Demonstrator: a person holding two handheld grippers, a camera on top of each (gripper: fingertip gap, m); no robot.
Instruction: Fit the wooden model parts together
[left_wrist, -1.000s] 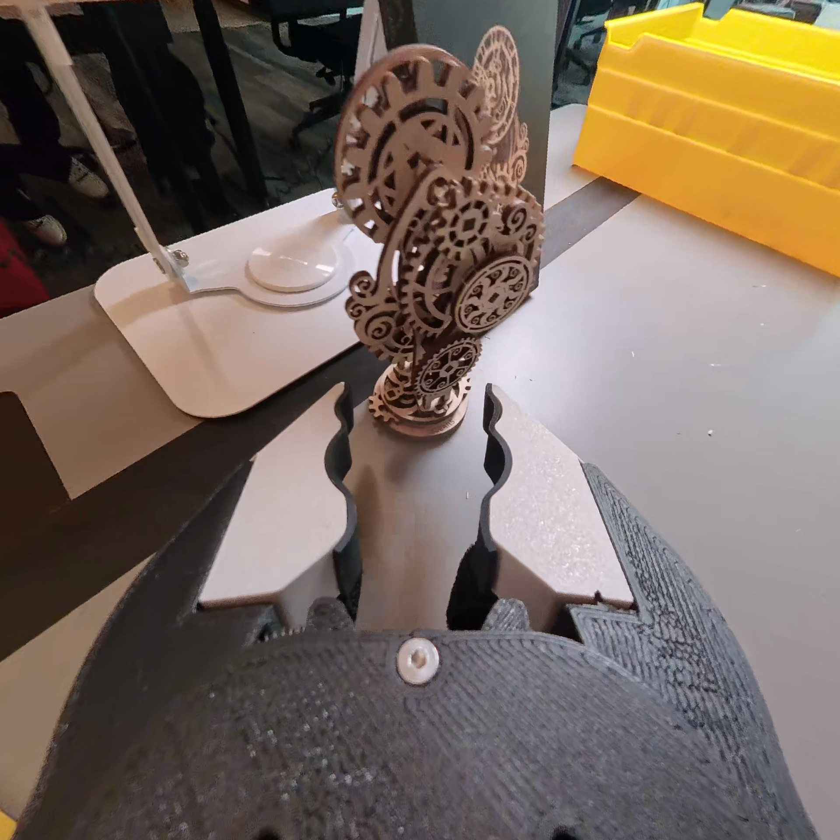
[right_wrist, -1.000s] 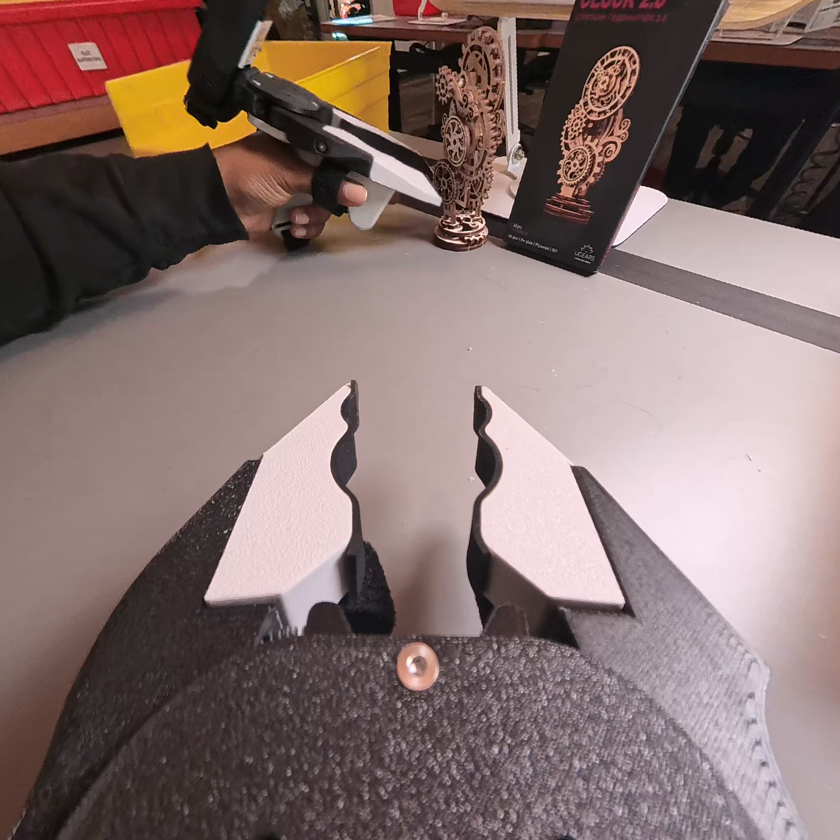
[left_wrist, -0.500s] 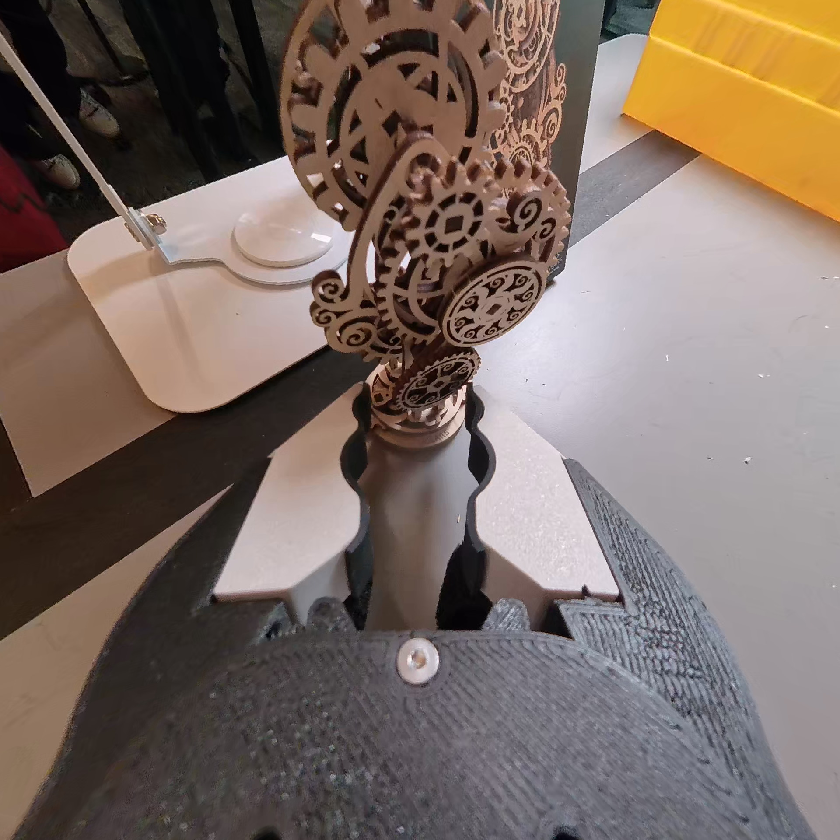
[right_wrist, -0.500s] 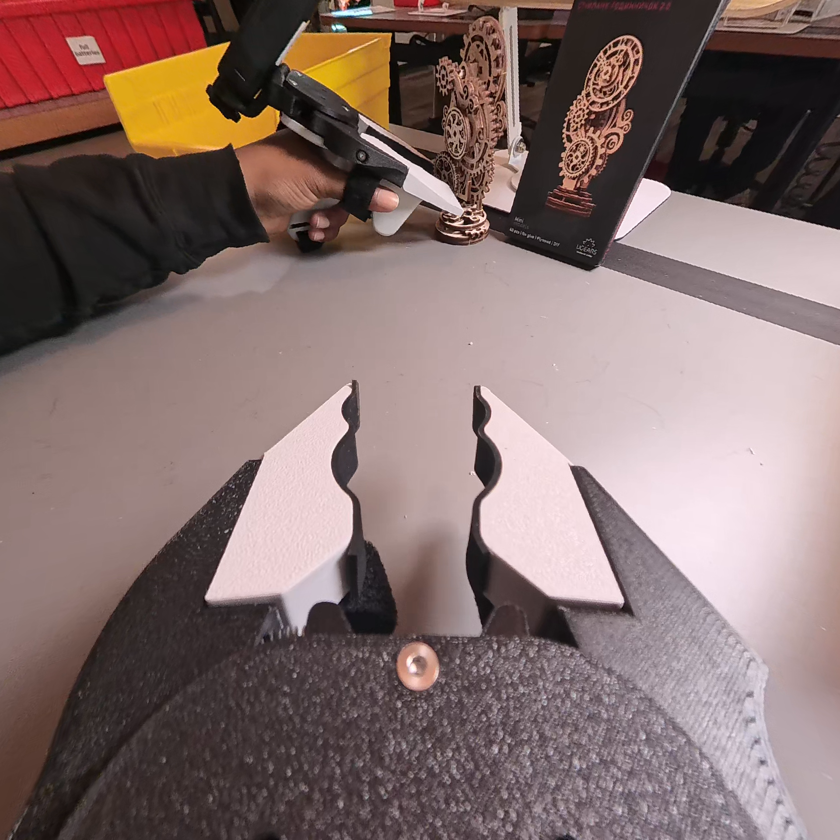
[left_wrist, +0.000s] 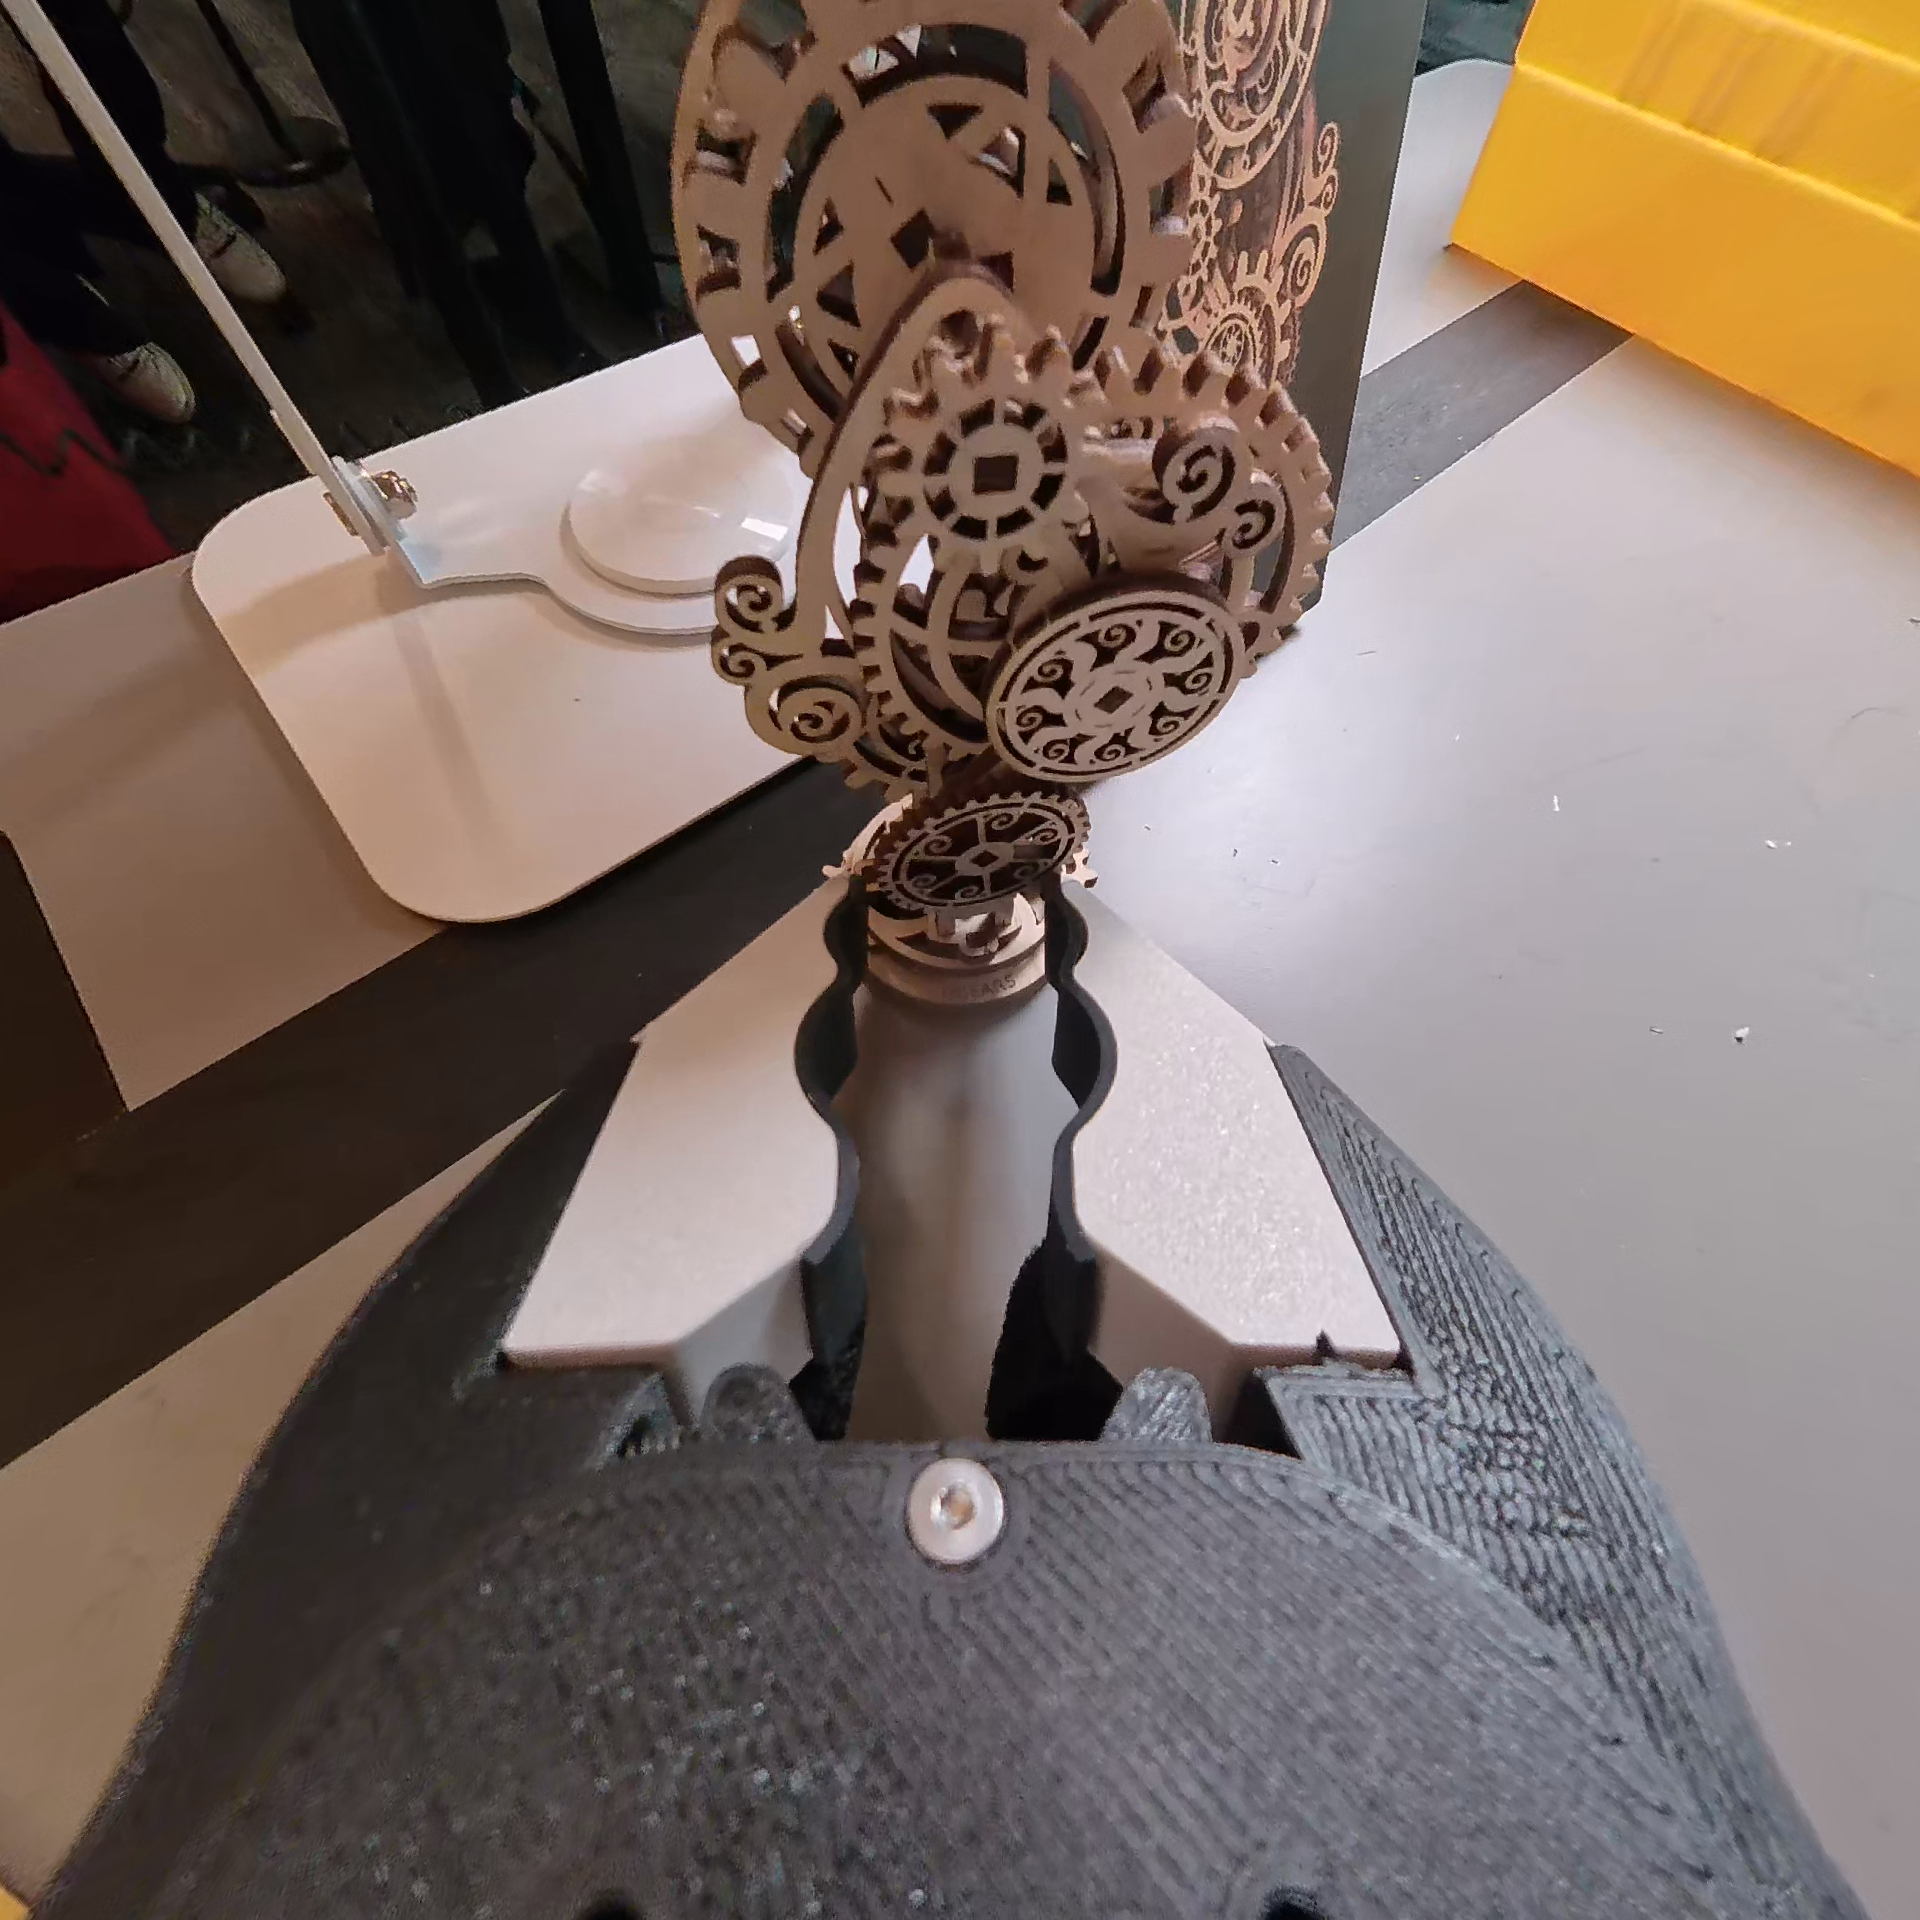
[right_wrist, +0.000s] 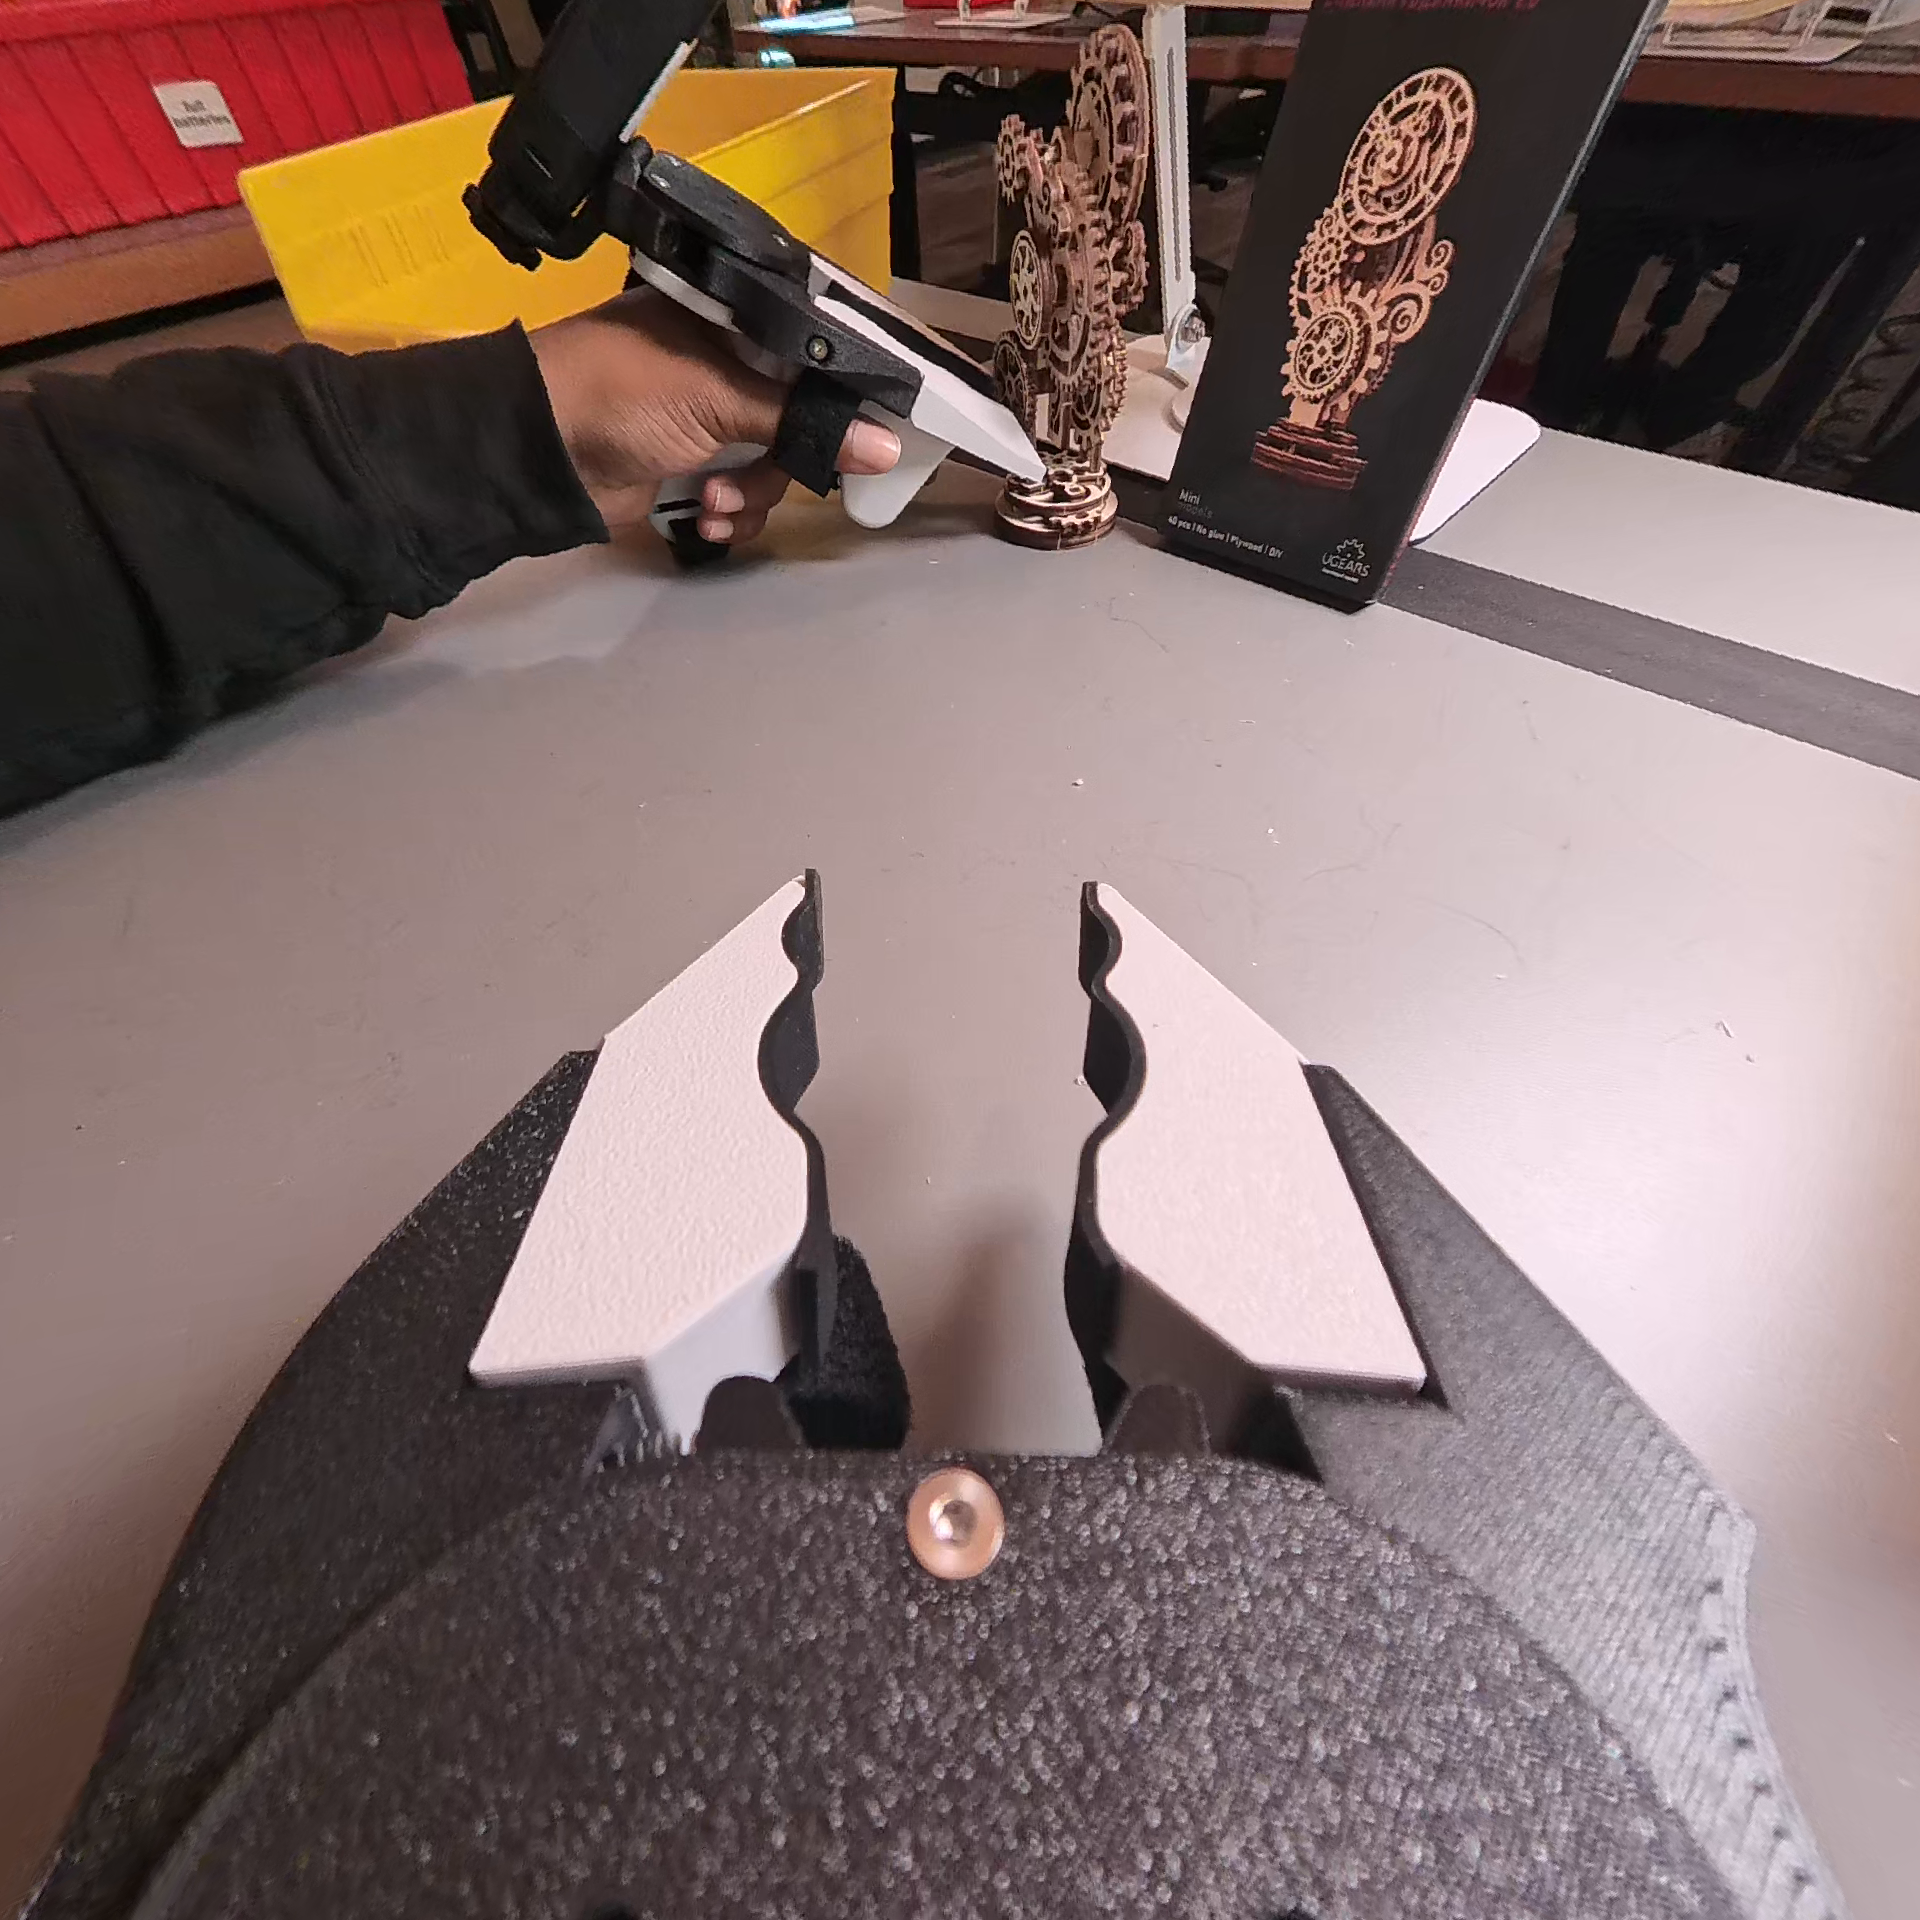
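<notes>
at the far edge of the surface (right_wrist: 935, 727), left gripper (left_wrist: 961, 935) jaws apparently pinch the wooden model (left_wrist: 987, 499) by its round base: light, brittle fretwork, sturdiest there. right gripper (right_wrist: 948, 894) jaws spread, empty.

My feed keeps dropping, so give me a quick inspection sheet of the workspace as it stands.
Surface: grey table, dark stripe across it, small specks.
Job's things: wooden gear model upright on its round base; no loose parts seen.
Clutter: dark product box, white stand base, yellow bin, red bin.
Grippers: left tongs closed around the model's base, pads at its sides; right tongs open, empty, over bare table.
Cables: nothing seen.
Surroundings: other tables, dark floor.
</notes>
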